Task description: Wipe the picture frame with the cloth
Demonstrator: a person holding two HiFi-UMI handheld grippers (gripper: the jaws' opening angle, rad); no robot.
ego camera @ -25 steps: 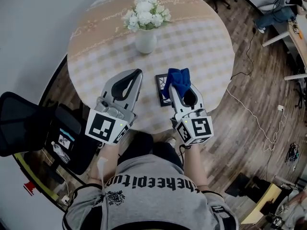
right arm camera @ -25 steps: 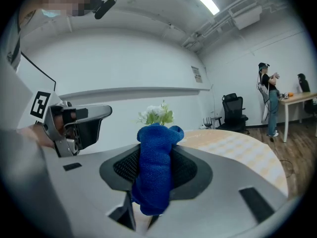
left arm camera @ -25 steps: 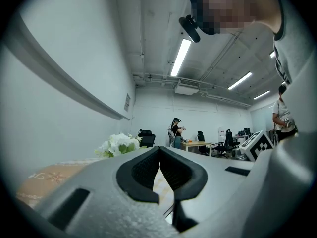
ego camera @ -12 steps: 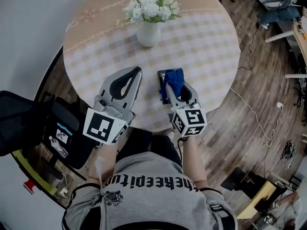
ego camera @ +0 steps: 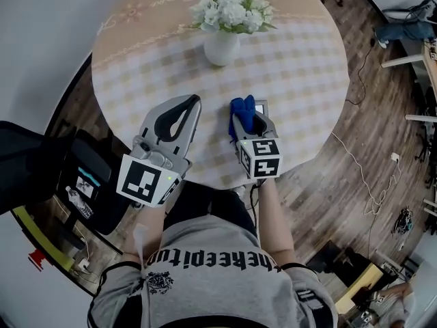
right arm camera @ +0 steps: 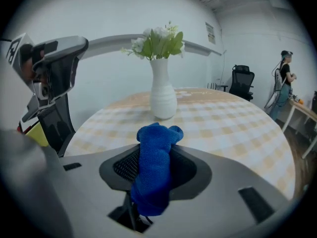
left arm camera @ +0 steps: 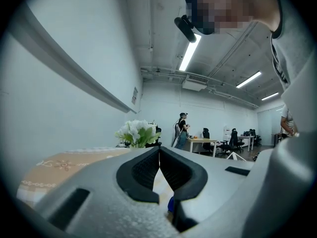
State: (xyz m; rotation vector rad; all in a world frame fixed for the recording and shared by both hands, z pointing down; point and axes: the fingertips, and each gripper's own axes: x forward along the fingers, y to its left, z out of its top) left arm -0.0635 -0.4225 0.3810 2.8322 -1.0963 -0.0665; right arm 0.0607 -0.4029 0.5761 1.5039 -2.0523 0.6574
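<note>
One cloth [right arm camera: 153,177], lengthwise along right claw [right arm camera: 154,144] gripping it, left claw [left arm camera: 159,150] pressed together

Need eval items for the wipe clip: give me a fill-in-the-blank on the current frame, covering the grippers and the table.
1. The right gripper is shut on a ___ cloth.
2. The left gripper has its jaws ___, with nothing between them.
3. The vase on the table holds ___ flowers.

Missing words: blue; shut; white.
</note>
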